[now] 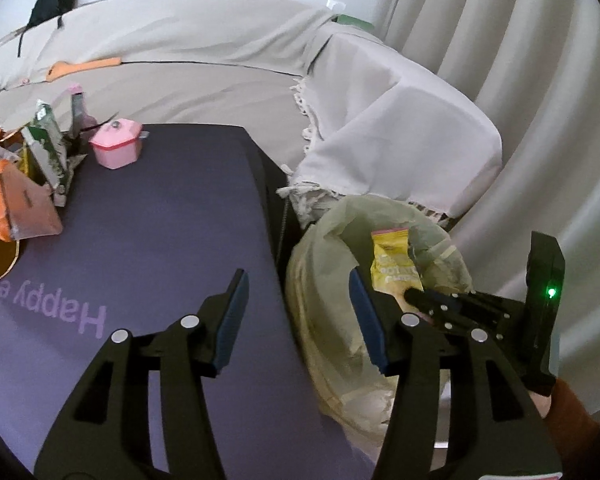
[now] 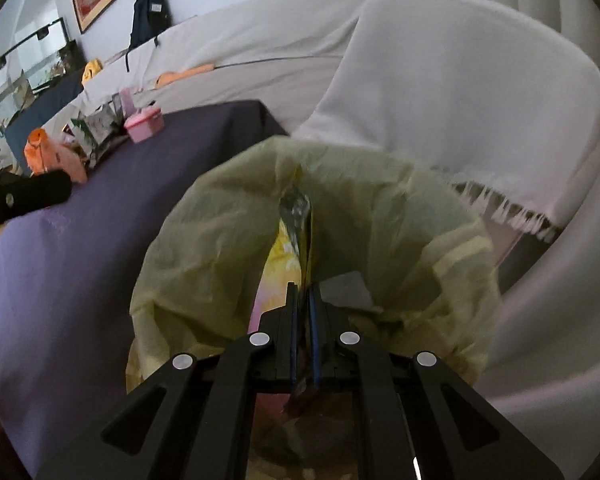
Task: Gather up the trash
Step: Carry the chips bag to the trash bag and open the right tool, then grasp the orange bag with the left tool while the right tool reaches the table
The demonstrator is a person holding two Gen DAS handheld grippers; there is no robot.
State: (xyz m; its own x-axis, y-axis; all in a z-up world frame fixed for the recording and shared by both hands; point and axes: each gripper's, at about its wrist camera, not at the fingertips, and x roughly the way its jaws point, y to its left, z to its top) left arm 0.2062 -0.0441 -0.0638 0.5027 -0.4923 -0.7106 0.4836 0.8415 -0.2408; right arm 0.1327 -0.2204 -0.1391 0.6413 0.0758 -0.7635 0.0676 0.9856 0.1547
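Over the liner-draped bin point(image 2: 220, 240), the right gripper point(image 2: 304, 300) pinches a yellow wrapper point(image 2: 296, 216), the left gripper point(image 1: 298, 300) gapes empty, beside a purple-clothed table point(image 1: 160, 220) holding, seemingly, cartons point(image 1: 44, 148).

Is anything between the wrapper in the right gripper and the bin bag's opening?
Nothing visible. The right gripper holds the wrapper right over the open bin bag; the left gripper is open, off to the side.
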